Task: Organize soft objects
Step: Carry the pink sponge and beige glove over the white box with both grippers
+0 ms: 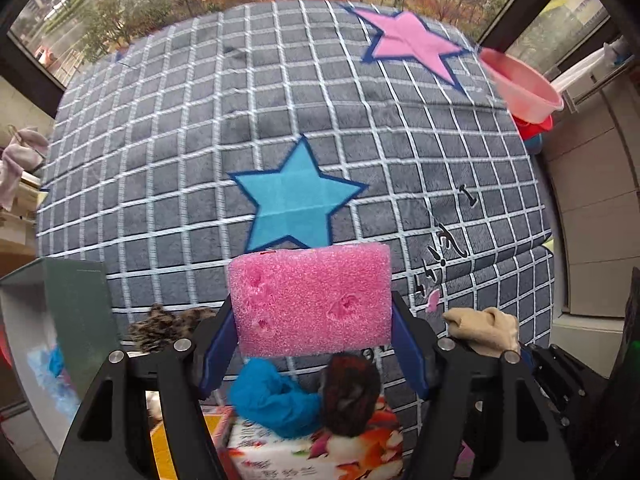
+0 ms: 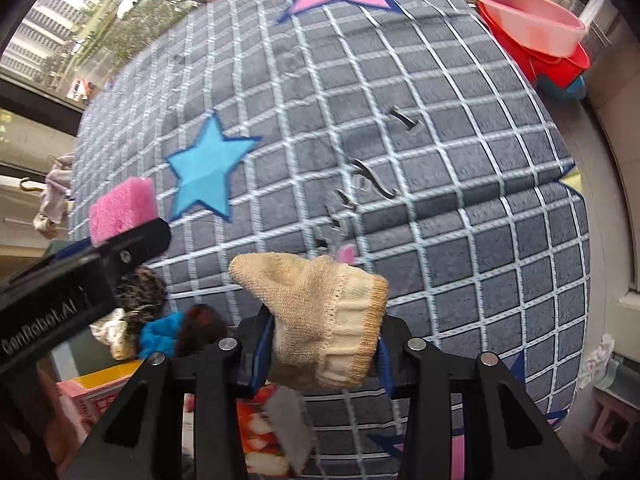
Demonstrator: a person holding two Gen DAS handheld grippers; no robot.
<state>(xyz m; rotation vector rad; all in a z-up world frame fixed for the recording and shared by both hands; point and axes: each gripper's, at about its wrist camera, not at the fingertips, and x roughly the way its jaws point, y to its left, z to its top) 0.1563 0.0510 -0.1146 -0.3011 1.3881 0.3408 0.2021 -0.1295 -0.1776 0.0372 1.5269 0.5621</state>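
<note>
L claw (image 1: 312,344) clamped on pink sponge (image 1: 310,300), R claw (image 2: 324,354) pinching beige glove (image 2: 320,312), both above the rug; open box (image 1: 48,320) sits lower-left, nearer L claw.

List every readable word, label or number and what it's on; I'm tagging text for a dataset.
"GenRobot.AI": on the left gripper body, right wrist view.
Black script on the checked blanket: stylised, unreadable.
Print on the floral box: too blurred to read.
</note>
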